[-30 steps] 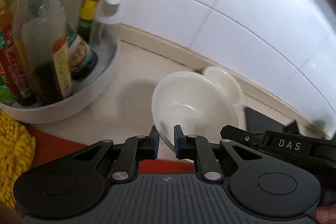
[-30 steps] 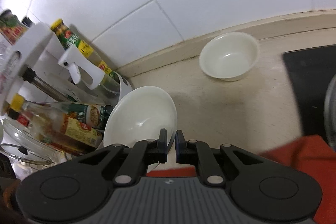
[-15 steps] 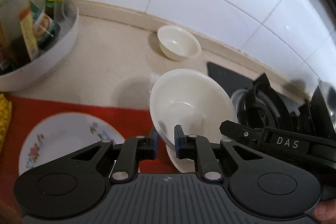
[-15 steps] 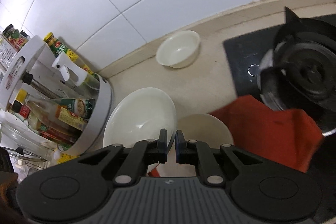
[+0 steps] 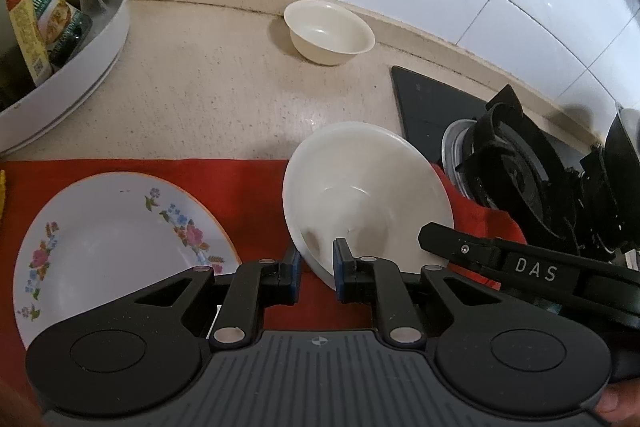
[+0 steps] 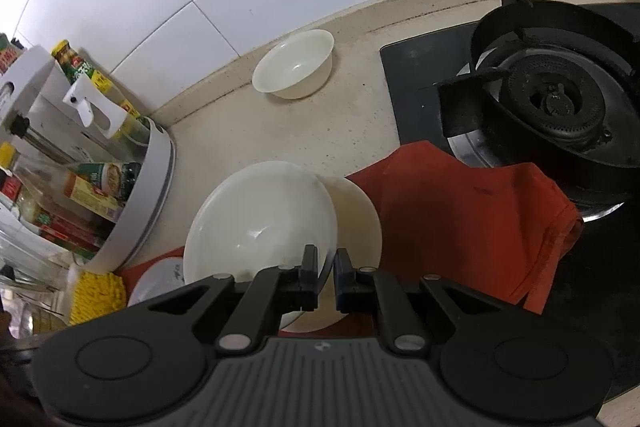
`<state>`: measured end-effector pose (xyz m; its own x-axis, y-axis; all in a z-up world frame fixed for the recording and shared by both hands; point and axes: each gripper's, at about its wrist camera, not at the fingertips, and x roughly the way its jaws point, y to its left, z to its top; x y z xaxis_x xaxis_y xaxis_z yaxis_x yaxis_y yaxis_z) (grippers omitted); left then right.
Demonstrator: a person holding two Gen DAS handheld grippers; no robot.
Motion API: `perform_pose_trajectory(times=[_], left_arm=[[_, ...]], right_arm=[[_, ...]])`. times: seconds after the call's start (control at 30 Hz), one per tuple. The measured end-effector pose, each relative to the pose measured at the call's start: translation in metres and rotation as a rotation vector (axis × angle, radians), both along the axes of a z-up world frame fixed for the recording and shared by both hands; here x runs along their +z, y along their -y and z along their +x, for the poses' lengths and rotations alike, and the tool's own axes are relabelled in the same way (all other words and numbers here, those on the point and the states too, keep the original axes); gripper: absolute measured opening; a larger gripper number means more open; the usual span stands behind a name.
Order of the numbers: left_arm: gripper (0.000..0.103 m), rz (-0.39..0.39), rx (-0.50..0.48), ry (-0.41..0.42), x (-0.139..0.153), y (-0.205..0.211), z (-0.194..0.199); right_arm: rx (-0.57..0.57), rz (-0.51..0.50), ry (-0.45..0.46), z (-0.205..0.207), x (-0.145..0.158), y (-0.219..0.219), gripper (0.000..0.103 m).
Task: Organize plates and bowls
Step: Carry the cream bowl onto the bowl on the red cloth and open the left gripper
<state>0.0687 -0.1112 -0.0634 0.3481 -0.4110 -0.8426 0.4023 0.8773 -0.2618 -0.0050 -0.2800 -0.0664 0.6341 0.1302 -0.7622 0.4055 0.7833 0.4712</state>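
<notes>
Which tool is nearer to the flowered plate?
Left. The left tool is just beside the flowered plate; the right tool grips the white bowl on its far side.

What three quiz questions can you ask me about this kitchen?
1. True or false: the small bowl sits on the red cloth.
2. What is painted on the plate? A flowers, B fish, C stars.
3. Fill in the gap: the right gripper pinches the rim of the big white ____ between its fingers.
Key: 1 false, it sits on the counter near the wall. 2 A. 3 bowl.
</notes>
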Motion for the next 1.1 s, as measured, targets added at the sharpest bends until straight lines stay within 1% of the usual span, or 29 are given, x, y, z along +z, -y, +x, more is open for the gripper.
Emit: perform_pose_trajectory(times=[0.1, 0.23, 0.33, 0.53, 0.77, 0.8, 1.07, 1.1], left_arm=[[0.024, 0.013, -0.008, 0.007, -0.001, 0.002, -0.001], [0.029, 0.033, -0.027, 0.017, -0.003, 0.007, -0.003], [0.029, 0.054, -0.03, 0.028, -0.004, 0.008, -0.004], [0.031, 0.055, -0.033, 0.032, -0.004, 0.01, -0.002], [0.042, 0.051, -0.029, 0.04, -0.001, 0.01, 0.0], [0.043, 0.05, -0.027, 0.041, 0.0, 0.011, 0.001], [0.062, 0.042, -0.025, 0.047, 0.011, 0.012, 0.006], [0.063, 0.043, -0.024, 0.05, 0.014, 0.012, 0.007]], right_arm=[[-0.007, -0.001, -0.005, 0.0, -0.002, 0.0, 0.007], [-0.01, -0.036, -0.008, 0.001, -0.001, -0.001, 0.007], [-0.012, -0.054, -0.016, 0.001, -0.002, 0.002, 0.007], [-0.013, -0.062, -0.034, 0.0, -0.004, 0.005, 0.007], [-0.04, -0.047, -0.041, -0.003, -0.005, 0.011, 0.009], [-0.041, -0.042, -0.039, -0.002, -0.004, 0.012, 0.01], [-0.034, -0.019, -0.016, 0.002, 0.007, 0.018, 0.023], [-0.035, -0.014, -0.01, 0.003, 0.009, 0.02, 0.026]])
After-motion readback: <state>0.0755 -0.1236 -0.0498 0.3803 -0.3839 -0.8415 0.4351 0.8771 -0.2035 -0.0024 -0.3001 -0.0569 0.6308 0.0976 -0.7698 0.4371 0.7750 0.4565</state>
